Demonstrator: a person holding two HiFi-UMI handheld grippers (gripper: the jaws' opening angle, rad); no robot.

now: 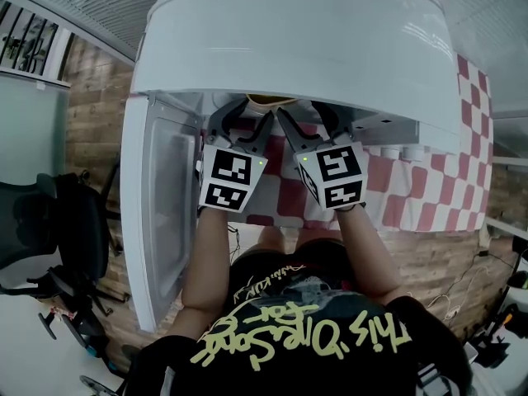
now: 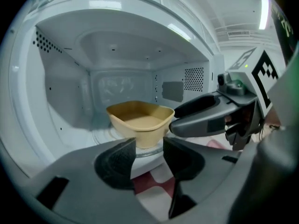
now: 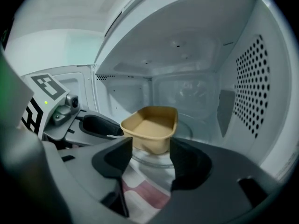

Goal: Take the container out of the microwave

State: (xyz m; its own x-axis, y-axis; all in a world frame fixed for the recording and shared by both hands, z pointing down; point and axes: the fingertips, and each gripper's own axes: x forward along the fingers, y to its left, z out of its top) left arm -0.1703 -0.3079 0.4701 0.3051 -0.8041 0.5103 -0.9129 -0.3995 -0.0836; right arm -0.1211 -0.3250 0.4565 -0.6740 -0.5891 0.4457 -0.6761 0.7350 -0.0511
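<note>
A tan, empty, square container [image 2: 140,119] [image 3: 150,126] stands on the glass turntable [image 2: 103,135] inside the open white microwave [image 1: 297,40]. In the head view only its rim [image 1: 270,101] peeks out under the microwave's top. My left gripper [image 2: 149,154] [image 1: 244,120] is open at the cavity's mouth, just short of the container, nothing between its pads. My right gripper [image 3: 150,156] [image 1: 302,120] is open beside it, aimed at the container's near side without touching it. Each gripper shows in the other's view: the right gripper [image 2: 205,116] and the left gripper [image 3: 96,125].
The microwave door [image 1: 157,221] hangs open to the left of my arms. A red-and-white checked cloth [image 1: 462,172] covers the surface under the microwave. A perforated wall [image 3: 252,87] bounds the cavity on the right. An office chair [image 1: 49,221] stands on the floor at far left.
</note>
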